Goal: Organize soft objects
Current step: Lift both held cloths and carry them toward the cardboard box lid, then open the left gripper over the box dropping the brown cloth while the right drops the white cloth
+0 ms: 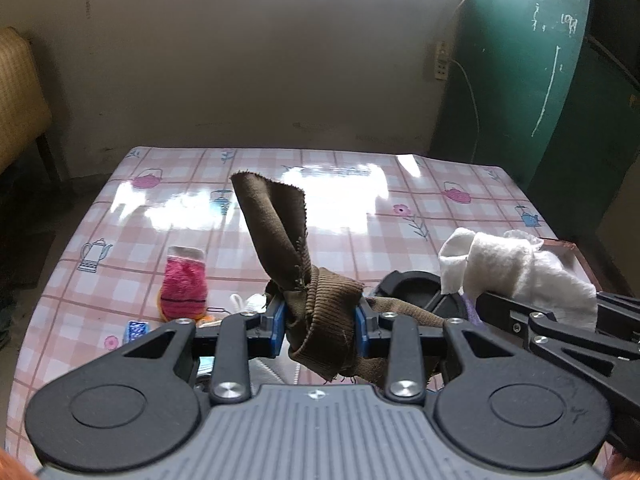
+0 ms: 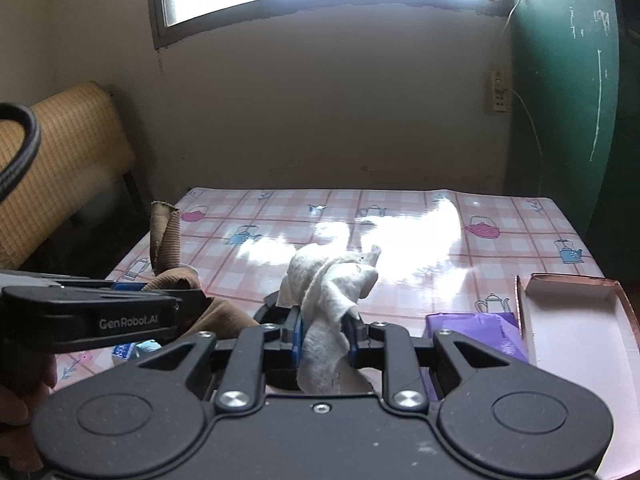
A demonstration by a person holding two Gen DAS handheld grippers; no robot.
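1. Holding a bunched brown ribbed cloth (image 1: 320, 320), the left gripper (image 1: 320, 328) has its blue pads pressed in on either side of the fabric, jaws narrowed around the wad; a long flap stands up above the pads and a frayed tail hangs below.
2. Clamped nearly together, the right gripper (image 2: 324, 334) pinches a white fleecy cloth (image 2: 328, 292), which bulges above the pads and trails down under them.
3. Both cloths are lifted above the table (image 2: 400, 220), the two tools close side by side, the left one's body just left of the right one's fingers in the right wrist view.
4. Risk, as I judge it: the tools sit so near each other that a turn of either could knock linkages or snag one cloth's loose end in the other's jaws.
5. The brown cloth's hanging tail could drag across the pink knitted item (image 1: 184, 284) and the small blue packet (image 1: 137, 329) lying near the left front of the table and sweep them toward the edge.
6. The white cloth is held by a thin gathered neck, so a quick swing might let it slip out.
7. An open pink box (image 2: 576, 320) sits at the right front corner with a purple packet (image 2: 480, 332) just beside it; its raised rim could catch a trailing end if the box is the target.
8. The far half of the table looks bare and glossy, giving room to move forward; the left and right edges are close to the objects there.
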